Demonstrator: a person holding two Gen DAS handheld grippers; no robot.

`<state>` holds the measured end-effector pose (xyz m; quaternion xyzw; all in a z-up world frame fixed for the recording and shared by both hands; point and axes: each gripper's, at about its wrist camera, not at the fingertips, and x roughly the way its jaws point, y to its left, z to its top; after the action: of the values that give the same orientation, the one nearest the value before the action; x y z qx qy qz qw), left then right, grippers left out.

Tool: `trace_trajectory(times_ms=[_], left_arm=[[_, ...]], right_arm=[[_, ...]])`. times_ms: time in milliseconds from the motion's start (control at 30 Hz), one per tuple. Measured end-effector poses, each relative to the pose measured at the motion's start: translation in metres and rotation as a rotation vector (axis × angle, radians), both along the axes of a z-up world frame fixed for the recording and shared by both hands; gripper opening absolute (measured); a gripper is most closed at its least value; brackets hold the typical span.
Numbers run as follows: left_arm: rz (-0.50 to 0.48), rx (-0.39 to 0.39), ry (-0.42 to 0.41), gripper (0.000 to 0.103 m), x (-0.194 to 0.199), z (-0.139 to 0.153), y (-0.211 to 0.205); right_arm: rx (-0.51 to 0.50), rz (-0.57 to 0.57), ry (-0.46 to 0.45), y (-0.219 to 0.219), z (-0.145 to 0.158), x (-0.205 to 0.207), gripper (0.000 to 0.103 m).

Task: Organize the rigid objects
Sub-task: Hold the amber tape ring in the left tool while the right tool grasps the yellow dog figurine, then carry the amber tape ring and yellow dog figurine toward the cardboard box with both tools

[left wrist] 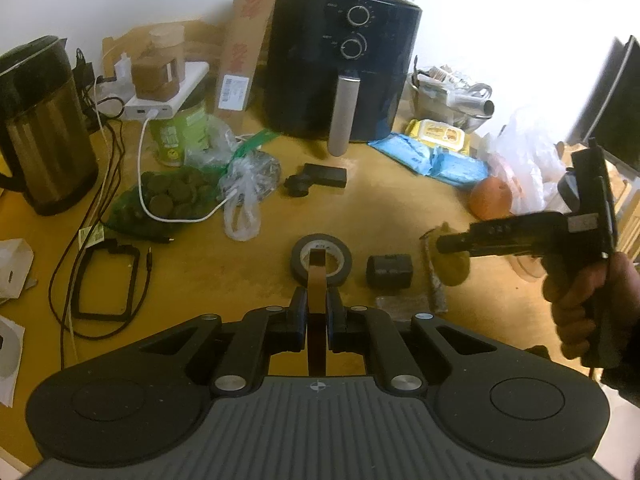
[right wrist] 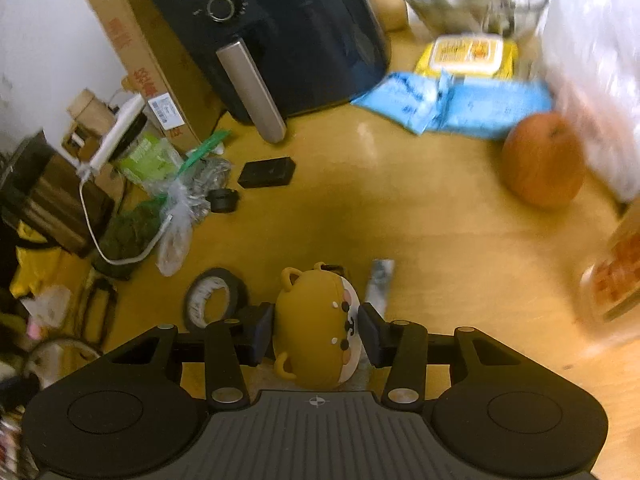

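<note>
Yellow bear-faced case [right wrist: 316, 332] sits between the right gripper's [right wrist: 316, 334] pads, which look closed against its two sides. Just left of it a black tape roll [right wrist: 214, 298] lies flat on the wooden table [right wrist: 440, 220]. The left gripper [left wrist: 317, 312] is clamped on a thin brown strip [left wrist: 316, 280]. Farther right lies an orange fruit [right wrist: 542, 160]; at the far side stands a black air fryer [right wrist: 288, 32].

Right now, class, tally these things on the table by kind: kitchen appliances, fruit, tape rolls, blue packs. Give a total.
Appliances: 2 (air fryer, kettle)
Fruit: 1
Tape roll: 1
Blue packs: 2
Total: 6
</note>
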<state>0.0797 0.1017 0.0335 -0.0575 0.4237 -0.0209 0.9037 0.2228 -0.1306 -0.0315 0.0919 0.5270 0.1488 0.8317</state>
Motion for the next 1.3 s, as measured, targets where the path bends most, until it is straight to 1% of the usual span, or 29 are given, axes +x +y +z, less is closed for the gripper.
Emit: trace_trajectory(times_ms=[67,133,200,300,333,467,500,567,600,667,700,767,833,867,900,933,1033,1100,1300], left_arm=[[-0.003,0.001,-0.002,0.010,0.000,0.001,-0.001],[-0.005,0.001,-0.003,0.010,0.000,0.002,-0.001],[-0.006,0.001,-0.005,0.010,-0.001,0.003,-0.001],[-0.003,0.004,-0.009,0.010,-0.002,0.003,-0.002],[-0.001,0.006,-0.011,0.010,-0.002,0.004,-0.002],[-0.006,0.007,-0.010,0.010,-0.003,0.004,-0.003],[-0.008,0.008,-0.010,0.010,-0.003,0.004,-0.003],[-0.008,0.006,-0.012,0.010,-0.004,0.005,-0.004],[-0.007,0.006,-0.013,0.010,-0.004,0.005,-0.004],[-0.005,0.004,-0.014,0.010,-0.005,0.005,-0.005],[-0.004,0.004,-0.014,0.010,-0.006,0.005,-0.006],[-0.003,0.003,-0.014,0.010,-0.006,0.005,-0.007],[-0.003,0.000,-0.015,0.010,-0.007,0.005,-0.009],[-0.003,-0.001,-0.015,0.010,-0.008,0.005,-0.009],[-0.003,-0.002,-0.014,0.010,-0.008,0.005,-0.010],[-0.005,-0.002,-0.015,0.010,-0.009,0.005,-0.011],[-0.008,-0.002,-0.017,0.010,-0.011,0.006,-0.013],[-0.009,-0.001,-0.019,0.010,-0.012,0.007,-0.015],[-0.019,-0.003,-0.028,0.010,-0.017,0.011,-0.019]], right_arm=[[-0.078,0.032,-0.011,-0.001,0.004,-0.004,0.048],[-0.181,0.064,-0.013,-0.004,0.003,-0.009,0.048],[-0.244,0.072,-0.004,-0.009,-0.003,-0.013,0.047],[-0.292,0.082,0.000,-0.018,-0.013,-0.020,0.044],[-0.285,0.085,-0.014,-0.020,-0.013,-0.023,0.044],[-0.292,0.091,-0.023,-0.021,-0.016,-0.024,0.046],[-0.294,0.088,-0.024,-0.021,-0.017,-0.022,0.051],[-0.279,0.079,-0.022,-0.022,-0.022,-0.019,0.056],[-0.271,0.069,-0.022,-0.025,-0.024,-0.018,0.061],[-0.253,0.043,-0.011,-0.028,-0.029,-0.015,0.068],[-0.243,0.031,-0.009,-0.030,-0.030,-0.013,0.069],[-0.234,0.007,-0.002,-0.035,-0.034,-0.012,0.069],[-0.204,-0.029,0.009,-0.042,-0.038,-0.010,0.068],[-0.196,-0.041,0.012,-0.044,-0.040,-0.011,0.065],[-0.201,-0.054,0.013,-0.046,-0.042,-0.011,0.054],[-0.216,-0.063,0.011,-0.046,-0.044,-0.011,0.050],[-0.198,-0.066,0.024,-0.049,-0.043,-0.011,0.049],[-0.203,-0.045,0.010,-0.048,-0.039,-0.015,0.049],[-0.200,-0.018,-0.018,-0.047,-0.016,-0.025,0.049]])
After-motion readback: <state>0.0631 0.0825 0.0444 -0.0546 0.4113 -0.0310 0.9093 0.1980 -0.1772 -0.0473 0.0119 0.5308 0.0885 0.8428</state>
